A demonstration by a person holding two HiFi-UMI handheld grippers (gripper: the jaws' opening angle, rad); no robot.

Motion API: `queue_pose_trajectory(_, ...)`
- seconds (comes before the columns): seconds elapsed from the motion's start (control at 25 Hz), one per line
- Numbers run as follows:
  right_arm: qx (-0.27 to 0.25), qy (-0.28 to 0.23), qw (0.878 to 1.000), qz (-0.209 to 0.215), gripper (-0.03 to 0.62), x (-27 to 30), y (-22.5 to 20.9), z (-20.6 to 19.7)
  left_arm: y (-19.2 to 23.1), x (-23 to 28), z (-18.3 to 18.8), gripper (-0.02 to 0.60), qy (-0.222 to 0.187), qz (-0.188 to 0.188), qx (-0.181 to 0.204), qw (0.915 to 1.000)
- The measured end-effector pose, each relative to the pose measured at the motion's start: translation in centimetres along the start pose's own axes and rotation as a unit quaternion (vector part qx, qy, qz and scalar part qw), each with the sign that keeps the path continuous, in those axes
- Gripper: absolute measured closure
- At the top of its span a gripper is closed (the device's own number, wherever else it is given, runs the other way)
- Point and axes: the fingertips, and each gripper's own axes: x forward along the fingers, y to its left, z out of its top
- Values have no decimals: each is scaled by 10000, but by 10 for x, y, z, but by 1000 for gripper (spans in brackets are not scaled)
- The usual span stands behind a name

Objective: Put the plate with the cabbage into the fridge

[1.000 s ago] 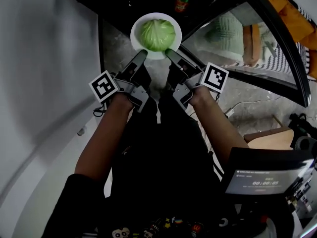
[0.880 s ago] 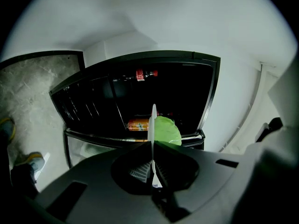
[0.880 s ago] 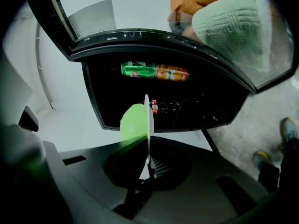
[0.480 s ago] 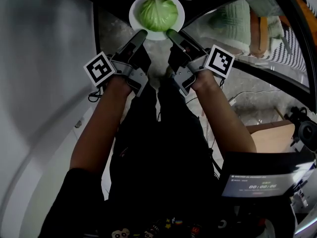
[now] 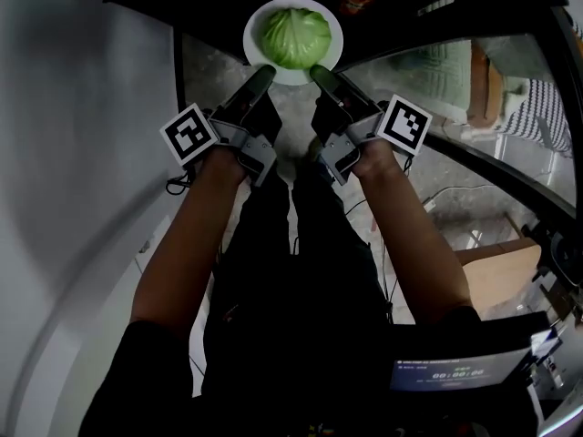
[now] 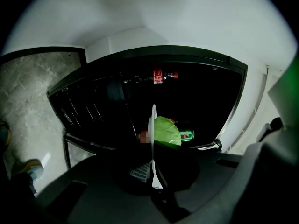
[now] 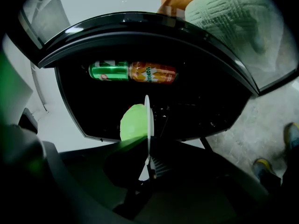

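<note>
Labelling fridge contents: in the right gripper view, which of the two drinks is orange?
The right-hand drink, in line above the plate in that view; the left-hand drink beside it is green.

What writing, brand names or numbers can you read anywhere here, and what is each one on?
"Mirinda", sideways on the orange can.
Green can beside it: print too blurred to read.
Red bottle label: too small to read.
Screen at lower right: digits too blurred to read.

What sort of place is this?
Probably a kitchen, at an open fridge: green drink and orange drink on its dark shelf, glass door open, stone-pattern floor below, plate held before it.
</note>
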Motion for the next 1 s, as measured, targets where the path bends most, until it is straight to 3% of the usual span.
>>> queue_pose_trajectory(0.16,36,-29,10000,-12,576,-1,-1,-1,0,-1,-1,565,-27,17,19,10000)
queue_pose_trajectory(0.4,397,10,9986,-346,576,-2,-2,-1,1,0,0,565,54,396,-231,9989)
queue_pose_trajectory(1.0,335,5,9991,-261,576,-1,1,-1,-3,0,-1,565,-15,326,-200,9993)
